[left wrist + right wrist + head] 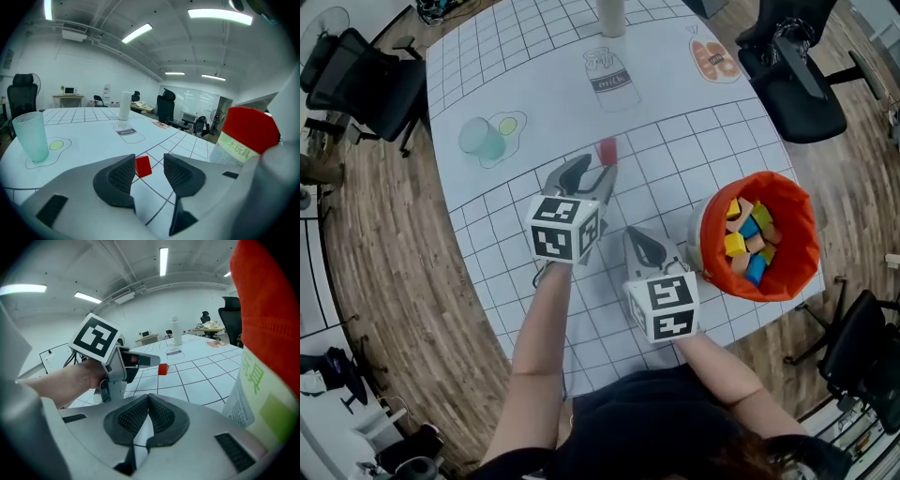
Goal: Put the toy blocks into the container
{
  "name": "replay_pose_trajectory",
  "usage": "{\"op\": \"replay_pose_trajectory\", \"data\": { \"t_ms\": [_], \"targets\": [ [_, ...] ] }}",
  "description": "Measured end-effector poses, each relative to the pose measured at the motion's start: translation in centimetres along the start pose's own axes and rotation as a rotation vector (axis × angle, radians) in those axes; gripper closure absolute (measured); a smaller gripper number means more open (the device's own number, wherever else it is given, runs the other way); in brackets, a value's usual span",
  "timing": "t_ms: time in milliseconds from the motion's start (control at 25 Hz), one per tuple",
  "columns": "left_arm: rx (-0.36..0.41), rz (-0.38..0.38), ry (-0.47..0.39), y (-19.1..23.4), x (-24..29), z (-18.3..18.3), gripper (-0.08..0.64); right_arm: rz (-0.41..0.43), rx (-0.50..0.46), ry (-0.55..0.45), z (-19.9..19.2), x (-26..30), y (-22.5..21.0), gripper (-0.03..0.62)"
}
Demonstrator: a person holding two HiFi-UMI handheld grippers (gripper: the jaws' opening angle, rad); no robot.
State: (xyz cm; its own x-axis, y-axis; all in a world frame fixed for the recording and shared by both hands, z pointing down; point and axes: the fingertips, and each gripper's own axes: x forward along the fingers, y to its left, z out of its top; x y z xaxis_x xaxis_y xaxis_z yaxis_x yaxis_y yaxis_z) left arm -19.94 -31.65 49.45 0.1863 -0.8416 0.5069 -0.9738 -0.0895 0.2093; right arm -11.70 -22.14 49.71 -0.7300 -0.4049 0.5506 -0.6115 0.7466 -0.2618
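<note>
Nearest the person, the right gripper (643,240) has its jaws pressed together, empty. Right of it, one orange container (802,246) holds several blocks. Farther left, the left gripper (592,174) is spread, with one red block (607,149) lying on the table (675,103) just beyond its tips.

Your white table (534,103), ruled in a grey grid, sits on a wood-plank floor (403,281). A black office chair (370,84) waits at its far left corner, a second chair (792,80) at the far right and a third chair (862,352) close by your right side. Overhead, strip lights (137,33) glow on a white ceiling (93,18). Against the pale far wall (84,70) stands a small desk (68,97). To its right is a glazed partition (197,101).
</note>
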Motion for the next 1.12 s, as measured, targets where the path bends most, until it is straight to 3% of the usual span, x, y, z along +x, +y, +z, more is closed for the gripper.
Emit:
{"op": "replay_pose_trajectory", "data": {
  "t_ms": [640, 1120],
  "targets": [
    [0.064, 0.063, 0.147, 1.6, 5.4, -1.5, 0.376, -0.027, 0.043, 0.026, -0.7, 1.4, -2.2, 0.578],
    [0.025, 0.007, 0.174, 1.8, 5.4, -1.7, 0.410, -0.034, 0.066, 0.024, -0.8, 0.8, -2.6, 0.578]
  ]
}}
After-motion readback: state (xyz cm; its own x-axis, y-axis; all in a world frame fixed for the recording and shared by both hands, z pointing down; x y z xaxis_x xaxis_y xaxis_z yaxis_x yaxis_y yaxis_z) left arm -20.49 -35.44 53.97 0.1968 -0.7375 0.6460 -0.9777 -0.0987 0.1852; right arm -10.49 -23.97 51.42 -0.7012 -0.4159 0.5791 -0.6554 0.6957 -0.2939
